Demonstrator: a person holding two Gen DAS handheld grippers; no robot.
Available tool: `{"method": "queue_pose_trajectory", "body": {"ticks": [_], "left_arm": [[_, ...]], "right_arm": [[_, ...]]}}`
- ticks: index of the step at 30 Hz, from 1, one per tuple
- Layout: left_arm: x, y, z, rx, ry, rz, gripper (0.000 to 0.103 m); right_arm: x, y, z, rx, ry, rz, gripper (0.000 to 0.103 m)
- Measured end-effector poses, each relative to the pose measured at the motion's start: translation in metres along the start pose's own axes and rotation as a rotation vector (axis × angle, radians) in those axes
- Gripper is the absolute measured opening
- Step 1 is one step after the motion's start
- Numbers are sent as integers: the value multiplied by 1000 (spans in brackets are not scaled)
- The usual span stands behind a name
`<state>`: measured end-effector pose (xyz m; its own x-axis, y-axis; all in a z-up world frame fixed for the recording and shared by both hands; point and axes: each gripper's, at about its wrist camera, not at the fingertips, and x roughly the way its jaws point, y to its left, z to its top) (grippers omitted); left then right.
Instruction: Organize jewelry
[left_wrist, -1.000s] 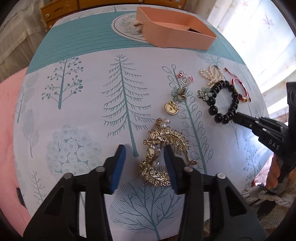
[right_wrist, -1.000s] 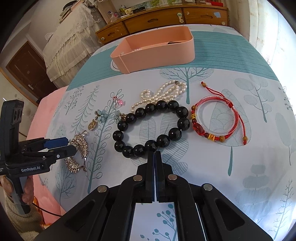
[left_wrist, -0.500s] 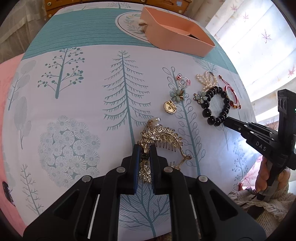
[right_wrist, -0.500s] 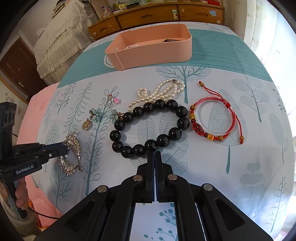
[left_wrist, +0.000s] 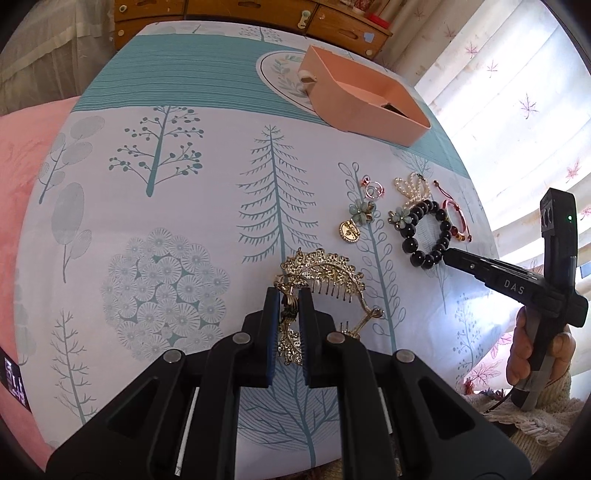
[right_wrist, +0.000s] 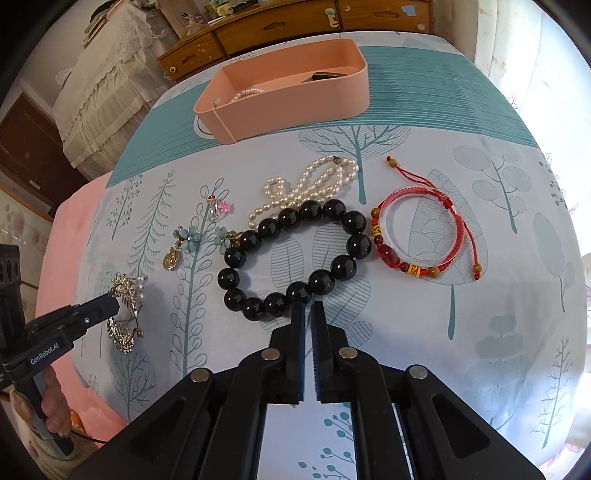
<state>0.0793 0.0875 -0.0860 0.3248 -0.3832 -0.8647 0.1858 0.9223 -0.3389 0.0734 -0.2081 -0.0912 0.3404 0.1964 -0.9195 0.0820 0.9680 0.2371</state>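
My left gripper (left_wrist: 289, 295) is shut on one end of a gold rhinestone hair comb (left_wrist: 325, 273), which hangs tilted just above the tree-print cloth; the right wrist view shows this left gripper (right_wrist: 110, 306) and the comb (right_wrist: 125, 295) at far left. My right gripper (right_wrist: 307, 306) hovers at the near edge of a black bead bracelet (right_wrist: 356, 245). Its jaws are opening, a narrow gap shows, and nothing is between them. A pearl strand (right_wrist: 314, 181) lies behind the beads and a red cord bracelet (right_wrist: 388, 256) to their right. A pink box (right_wrist: 295, 99) stands at the back.
Two blue flower earrings (right_wrist: 188, 234), a gold pendant (right_wrist: 170, 259) and a small pink ring (right_wrist: 221, 206) lie between the comb and the beads. The box holds pearls and a dark item. Wooden drawers (right_wrist: 295, 22) stand behind the table, and a pink blanket (left_wrist: 22, 147) lies at left.
My left gripper's jaws closed on the gold comb and raised it a little off the cloth. My right gripper's jaws, pressed together before, now show a slim gap.
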Motion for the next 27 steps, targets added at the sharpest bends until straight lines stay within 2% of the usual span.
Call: {"method": "queue_pose_trajectory", "body": {"ticks": [2, 5, 9, 17, 27], "left_arm": [[-2, 0, 0, -1, -5, -10, 7], [-5, -1, 0, 0, -12, -14, 7], [-6, -3, 0, 4, -11, -14, 7], [-6, -6, -1, 5, -12, -24, 7], [-6, -1, -2, -4, -8, -46, 7]], "right_arm": [[-3, -1, 3, 15, -7, -6, 22], [-11, -4, 7, 36, -33, -4, 35], [-16, -8, 13, 53, -44, -26, 35], [4, -6, 25, 67, 5, -42, 35], [24, 20, 42, -74, -31, -242, 29]]}}
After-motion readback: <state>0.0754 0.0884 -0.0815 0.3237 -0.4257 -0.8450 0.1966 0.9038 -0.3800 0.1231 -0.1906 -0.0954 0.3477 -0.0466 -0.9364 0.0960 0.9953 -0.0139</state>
